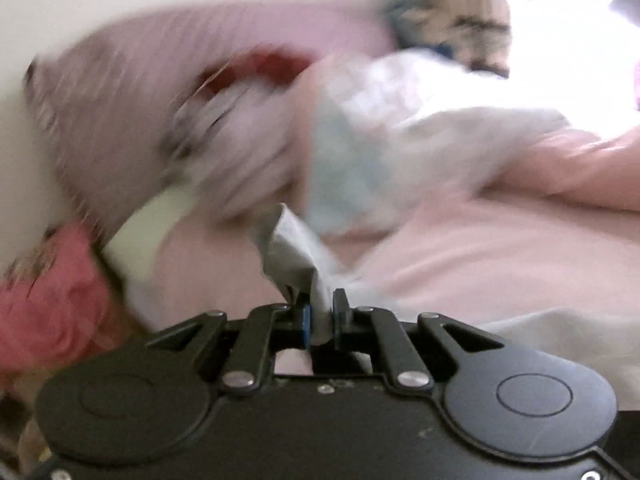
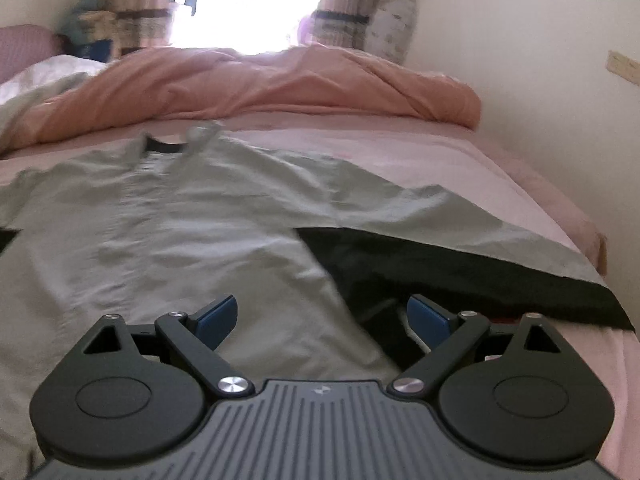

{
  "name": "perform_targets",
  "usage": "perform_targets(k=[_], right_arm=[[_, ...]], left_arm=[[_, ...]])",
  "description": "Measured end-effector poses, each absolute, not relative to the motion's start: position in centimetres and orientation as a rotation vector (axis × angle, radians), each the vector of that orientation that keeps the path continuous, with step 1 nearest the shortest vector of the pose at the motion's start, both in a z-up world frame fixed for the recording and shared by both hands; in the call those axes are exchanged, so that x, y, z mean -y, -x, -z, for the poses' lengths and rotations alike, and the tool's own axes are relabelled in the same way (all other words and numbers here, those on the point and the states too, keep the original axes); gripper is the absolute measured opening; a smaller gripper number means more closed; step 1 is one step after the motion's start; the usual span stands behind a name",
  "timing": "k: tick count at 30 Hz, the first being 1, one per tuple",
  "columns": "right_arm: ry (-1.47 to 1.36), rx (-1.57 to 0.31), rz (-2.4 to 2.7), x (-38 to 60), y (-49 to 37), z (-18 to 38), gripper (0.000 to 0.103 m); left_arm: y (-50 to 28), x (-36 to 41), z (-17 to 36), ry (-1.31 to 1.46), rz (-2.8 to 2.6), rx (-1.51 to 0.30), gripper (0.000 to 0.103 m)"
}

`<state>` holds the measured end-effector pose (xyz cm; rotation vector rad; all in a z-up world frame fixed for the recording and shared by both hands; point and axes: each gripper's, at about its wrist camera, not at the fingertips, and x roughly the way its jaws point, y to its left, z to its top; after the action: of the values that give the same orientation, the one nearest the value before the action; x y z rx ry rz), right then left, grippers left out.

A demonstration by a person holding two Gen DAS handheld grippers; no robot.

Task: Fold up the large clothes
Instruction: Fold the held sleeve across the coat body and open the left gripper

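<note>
A large pale grey-green shirt [image 2: 172, 216] lies spread flat on the pink bed sheet [image 2: 460, 156], collar at the far end, with a black inner panel [image 2: 440, 268] showing at its right. My right gripper [image 2: 320, 316] is open and empty just above the shirt's near hem. In the left wrist view my left gripper [image 1: 322, 312] is shut on a bunched piece of the grey-green shirt [image 1: 292, 256], which rises from the jaws. That view is blurred by motion.
A peach duvet [image 2: 280, 80] is heaped across the far end of the bed. Pink striped pillows [image 1: 140, 80] and a pink-red cloth [image 1: 52, 304] lie at the left. A bright window with curtains [image 2: 240, 4] is behind, and a wall [image 2: 540, 80] runs along the right.
</note>
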<state>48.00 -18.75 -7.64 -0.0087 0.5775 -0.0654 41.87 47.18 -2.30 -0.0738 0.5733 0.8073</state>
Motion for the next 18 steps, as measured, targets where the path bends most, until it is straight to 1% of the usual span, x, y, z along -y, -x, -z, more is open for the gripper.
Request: perform_targets(k=[3,6,9,11,14,18], right_arm=[[-0.101,-0.6,0.057,20.7,-49.8,7.8,0.103],[-0.1,-0.628,0.083,21.7,-51.0,7.5,0.103],[-0.042,-0.605,0.204,22.6,-50.5,7.7,0.103],[-0.073,-0.608,0.201,23.8,-50.4,7.9,0.103],[-0.138,-0.64,0.195,25.5,-50.9,8.5,0.103],[-0.074,-0.673,0.245,26.4,-51.5,9.5,0.103]], left_arm=[[-43.9,-39.0,-0.4,0.072,-0.733,-0.502,0.009],[-46.3,-29.8,-1.0,0.075,-0.566,-0.485,0.009],[-49.3,-20.5,0.3,0.052,-0.362,-0.521,0.008],[-51.5,-14.3,1.6,0.02,-0.273,-0.553,0.006],[-54.4,-7.3,2.6,0.121,-0.103,-0.562,0.005],[-57.0,0.8,4.1,0.195,0.069,-0.567,0.005]])
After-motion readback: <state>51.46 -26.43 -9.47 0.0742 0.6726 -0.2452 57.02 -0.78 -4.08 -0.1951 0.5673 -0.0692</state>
